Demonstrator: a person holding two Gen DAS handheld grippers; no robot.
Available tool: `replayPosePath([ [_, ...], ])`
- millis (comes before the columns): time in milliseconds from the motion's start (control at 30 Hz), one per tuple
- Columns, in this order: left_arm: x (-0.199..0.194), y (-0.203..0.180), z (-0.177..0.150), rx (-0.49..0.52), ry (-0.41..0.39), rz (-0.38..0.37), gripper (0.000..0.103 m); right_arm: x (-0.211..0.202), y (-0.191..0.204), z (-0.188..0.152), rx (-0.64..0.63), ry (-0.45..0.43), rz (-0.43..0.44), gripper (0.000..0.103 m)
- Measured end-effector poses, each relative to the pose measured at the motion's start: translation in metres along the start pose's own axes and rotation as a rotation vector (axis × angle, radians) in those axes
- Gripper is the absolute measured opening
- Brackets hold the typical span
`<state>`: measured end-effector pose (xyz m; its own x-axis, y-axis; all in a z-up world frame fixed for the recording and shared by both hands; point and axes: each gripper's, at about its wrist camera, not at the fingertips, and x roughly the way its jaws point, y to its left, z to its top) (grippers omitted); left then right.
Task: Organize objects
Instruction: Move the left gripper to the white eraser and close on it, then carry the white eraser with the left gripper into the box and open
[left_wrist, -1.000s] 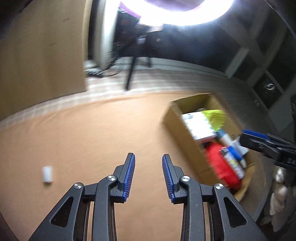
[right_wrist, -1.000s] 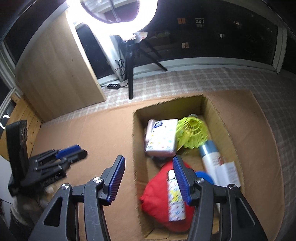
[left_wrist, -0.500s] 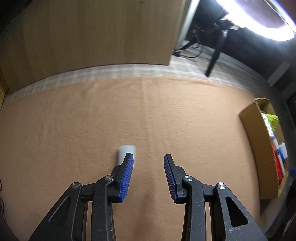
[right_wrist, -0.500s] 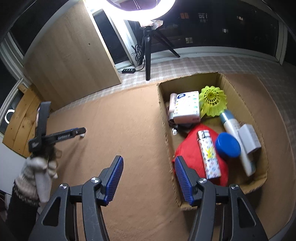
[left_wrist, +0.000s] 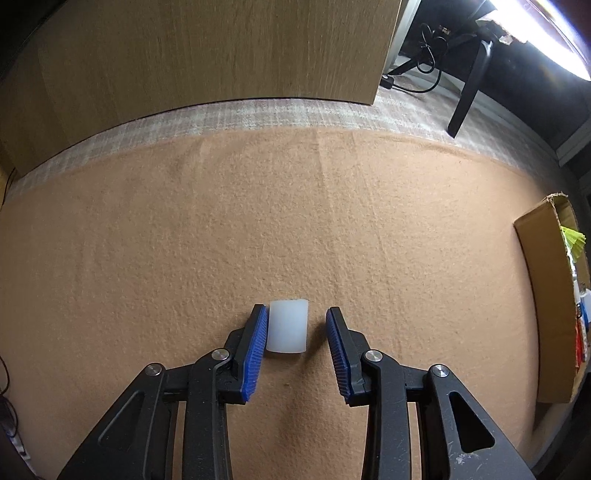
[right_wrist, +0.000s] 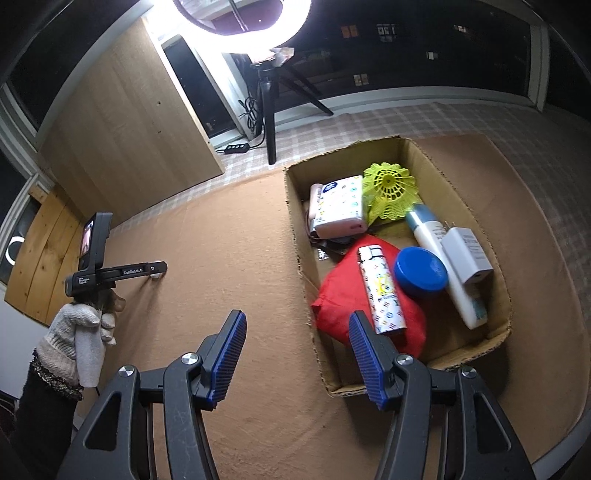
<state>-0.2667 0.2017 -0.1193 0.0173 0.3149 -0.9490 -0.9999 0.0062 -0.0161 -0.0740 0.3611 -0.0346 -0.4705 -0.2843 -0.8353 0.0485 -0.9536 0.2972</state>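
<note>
A small white cylinder (left_wrist: 287, 326) lies on the tan mat (left_wrist: 258, 221). My left gripper (left_wrist: 296, 341) is open and low around it; its left pad touches the cylinder and the right pad stands apart. In the right wrist view the left gripper (right_wrist: 157, 271) shows at far left over the same white piece. My right gripper (right_wrist: 295, 354) is open and empty, held above the mat beside the cardboard box (right_wrist: 495, 343). The box holds a red pouch (right_wrist: 340, 291), a patterned lighter (right_wrist: 380, 291), a blue lid (right_wrist: 420, 272), a tissue pack (right_wrist: 340, 205) and a yellow shuttlecock (right_wrist: 389, 188).
The box's edge also shows at the right of the left wrist view (left_wrist: 543, 295). A wooden panel (right_wrist: 122, 125) stands behind the mat. A ring light on a tripod (right_wrist: 271, 122) and a power strip (right_wrist: 234, 148) sit on the checked cloth (right_wrist: 369, 122) at the back.
My left gripper has swung left away from the box and come down around the white cylinder. My right gripper has pulled back and up from the box, still open.
</note>
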Motion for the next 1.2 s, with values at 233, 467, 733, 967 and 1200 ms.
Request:
replayPosePath([
  [233, 0.001, 0.003, 0.001, -0.008, -0.011, 0.001, 0.018, -0.006, -0.008, -0.003, 0.008, -0.009, -0.011, 0.054],
  [467, -0.007, -0.002, 0.000, -0.005, -0.034, -0.009, 0.009, -0.015, -0.019, -0.005, 0.019, -0.030, -0.026, 0.054],
  [733, -0.043, -0.056, -0.007, 0.106, -0.099, -0.080, 0.009, -0.023, -0.036, -0.011, 0.035, -0.043, -0.056, 0.054],
  [967, -0.072, -0.133, -0.021, 0.233, -0.136, -0.184, 0.009, -0.032, -0.046, -0.021, 0.030, -0.056, -0.100, 0.054],
  [1200, -0.087, -0.216, -0.029, 0.347, -0.136, -0.302, 0.009, -0.039, -0.054, -0.030, 0.024, -0.061, -0.137, 0.054],
])
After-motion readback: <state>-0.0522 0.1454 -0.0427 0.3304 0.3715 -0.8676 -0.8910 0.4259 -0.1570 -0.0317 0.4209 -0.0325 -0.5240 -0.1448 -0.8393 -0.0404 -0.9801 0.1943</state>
